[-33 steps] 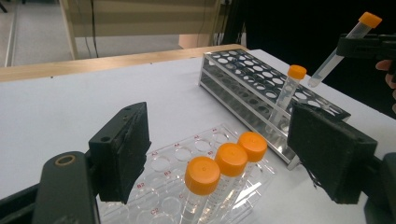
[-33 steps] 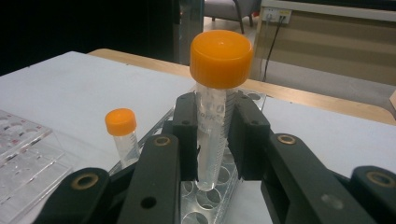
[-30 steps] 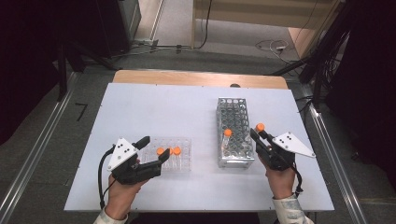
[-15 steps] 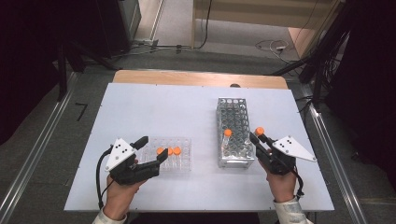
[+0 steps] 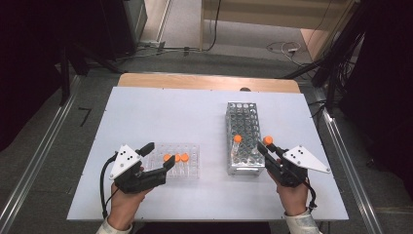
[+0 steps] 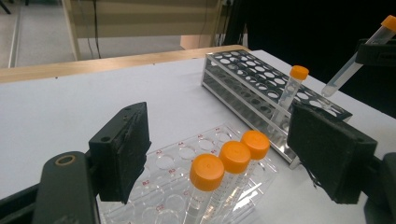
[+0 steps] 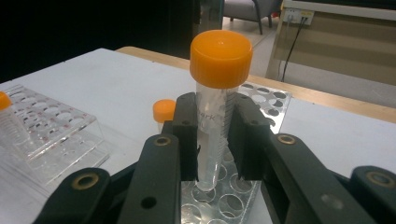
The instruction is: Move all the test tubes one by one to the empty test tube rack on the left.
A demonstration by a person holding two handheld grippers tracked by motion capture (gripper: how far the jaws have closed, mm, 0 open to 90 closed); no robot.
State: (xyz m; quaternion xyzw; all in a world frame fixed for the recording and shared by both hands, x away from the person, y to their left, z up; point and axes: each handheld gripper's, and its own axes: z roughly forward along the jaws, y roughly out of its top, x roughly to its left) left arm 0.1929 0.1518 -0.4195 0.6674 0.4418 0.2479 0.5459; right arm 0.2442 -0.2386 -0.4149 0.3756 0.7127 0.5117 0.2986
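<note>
Landmark: metal rack (image 5: 245, 137), a perforated silver block of round wells standing lengthwise on the white table (image 5: 160, 112), right of the table's centre.
Held tube: clear plastic tube (image 7: 215, 112) with an orange screw cap and printed graduation marks on its wall; it sits upright between the right gripper's jaws, its rounded tip just above the wells at the rack's near right corner.
Right gripper (image 5: 269, 150): clamped on the held tube, both black pads pressed against its wall below the cap; it sits just beside the rack's near right corner, held from below by the person's right hand (image 5: 292, 195).
Racked tube (image 5: 236, 146): one orange-capped clear tube standing in a well near the rack's near end, leaning slightly, close beside the held tube.
Clear tray (image 5: 181, 161): a low transparent plastic holder with rows of round wells and small red labels, lying left of the rack, apart from it.
Tray tubes (image 6: 231, 163): three orange-capped clear tubes in a row in the tray, caps touching or nearly so, on the side nearest the left gripper.
Left gripper (image 5: 158, 157): jaws spread wide and empty, flanking the tray's left end with the three caps between them in the left gripper view; it sits well left of the rack, held by the person's left hand (image 5: 124, 207).
</note>
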